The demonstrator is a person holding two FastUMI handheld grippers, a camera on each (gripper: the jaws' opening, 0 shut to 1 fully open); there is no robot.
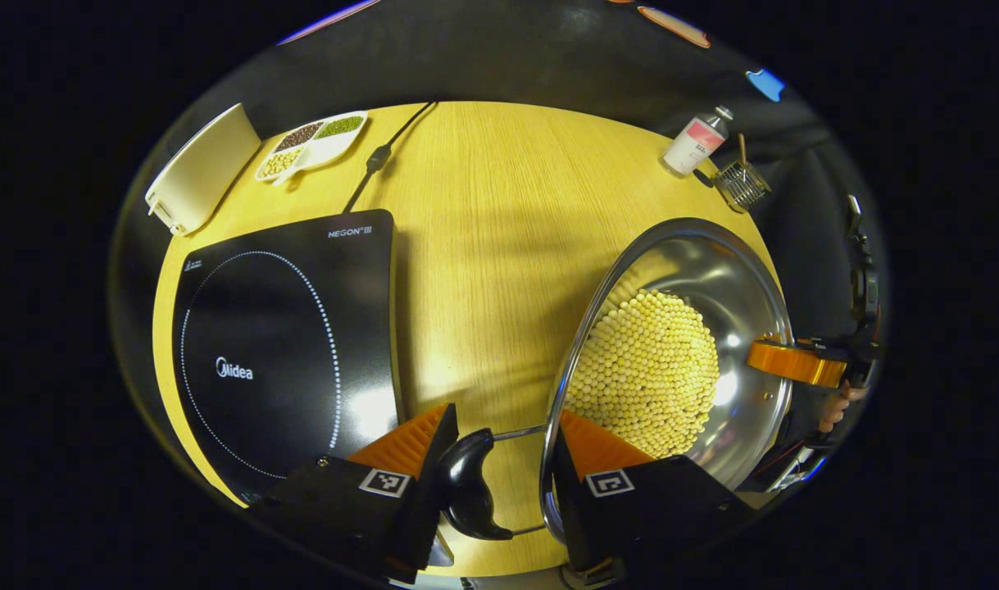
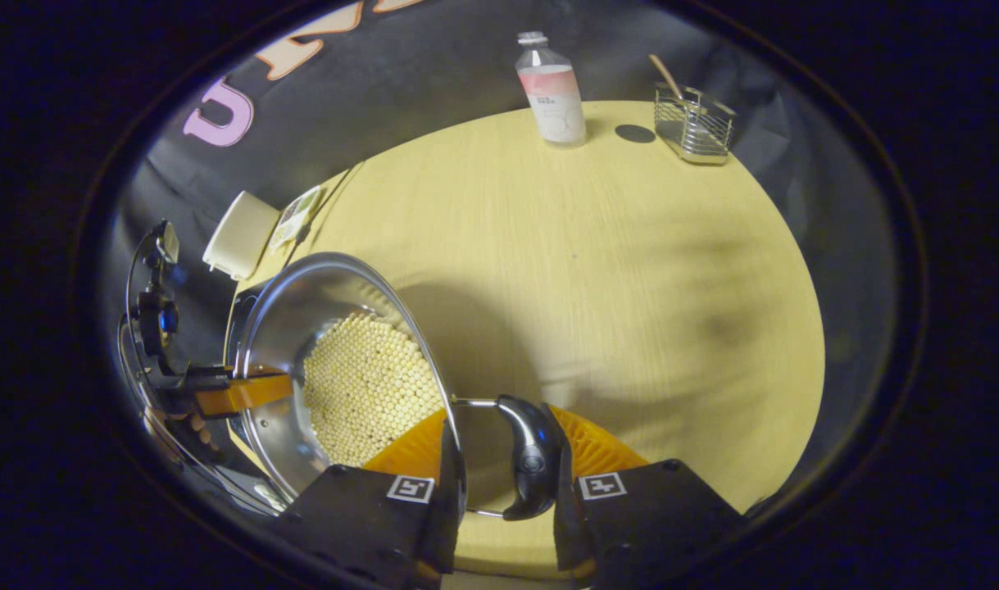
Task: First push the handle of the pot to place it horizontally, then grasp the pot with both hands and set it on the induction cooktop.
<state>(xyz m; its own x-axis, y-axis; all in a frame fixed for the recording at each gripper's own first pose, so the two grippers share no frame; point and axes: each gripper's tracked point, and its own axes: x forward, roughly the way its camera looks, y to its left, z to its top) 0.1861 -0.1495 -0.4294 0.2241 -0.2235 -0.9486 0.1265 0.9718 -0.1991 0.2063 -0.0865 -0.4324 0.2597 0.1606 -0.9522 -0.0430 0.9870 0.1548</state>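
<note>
Now the left gripper (image 1: 499, 459) is partly open around the pot's (image 1: 737, 270) black side handle (image 1: 466, 483). Its one finger sits inside the rim. The right gripper (image 2: 499, 459) grips the other handle (image 2: 533, 459) likewise. Left of the left gripper lies the induction cooktop (image 1: 286, 344) on the counter (image 1: 491, 246).

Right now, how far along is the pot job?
Done: the handle looks level. In hand: the left gripper and right gripper each clamp the pot at its rim, on opposite sides. Left: the pot is beside the induction cooktop, not on it; carry it over.
</note>
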